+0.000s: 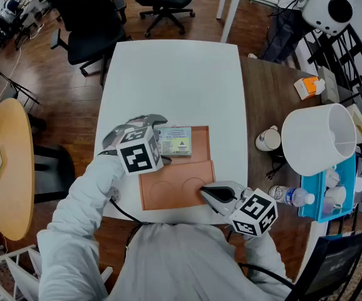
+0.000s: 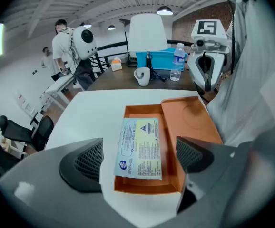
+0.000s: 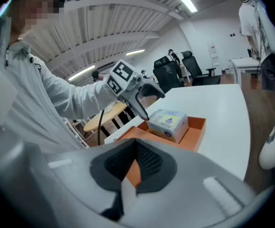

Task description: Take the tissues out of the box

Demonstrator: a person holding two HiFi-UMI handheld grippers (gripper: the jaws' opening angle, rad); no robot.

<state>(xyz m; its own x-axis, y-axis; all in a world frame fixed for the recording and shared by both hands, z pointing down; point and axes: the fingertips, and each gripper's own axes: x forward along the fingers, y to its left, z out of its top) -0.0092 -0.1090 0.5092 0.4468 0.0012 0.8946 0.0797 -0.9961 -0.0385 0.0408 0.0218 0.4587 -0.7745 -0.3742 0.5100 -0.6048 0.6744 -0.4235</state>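
Note:
An orange box (image 1: 202, 144) lies open on the white table (image 1: 181, 80), its lid (image 1: 168, 192) folded flat toward me. Inside rests a pale tissue pack (image 1: 176, 141) with a printed label, also seen in the left gripper view (image 2: 140, 146) and the right gripper view (image 3: 168, 122). My left gripper (image 1: 162, 140) is at the pack's left end, jaws wide open (image 2: 140, 156), the pack's near end between the pads without touching them. My right gripper (image 1: 205, 193) sits at the lid's front right edge, shut on that orange edge (image 3: 132, 167).
On the brown table to the right stand a white mug (image 1: 268, 139), a water bottle (image 1: 292, 196), a blue bin (image 1: 331, 193), a white lampshade (image 1: 319, 137) and an orange carton (image 1: 307, 87). Office chairs (image 1: 84, 24) are behind the table, and a round wooden table (image 1: 5, 162) is at left.

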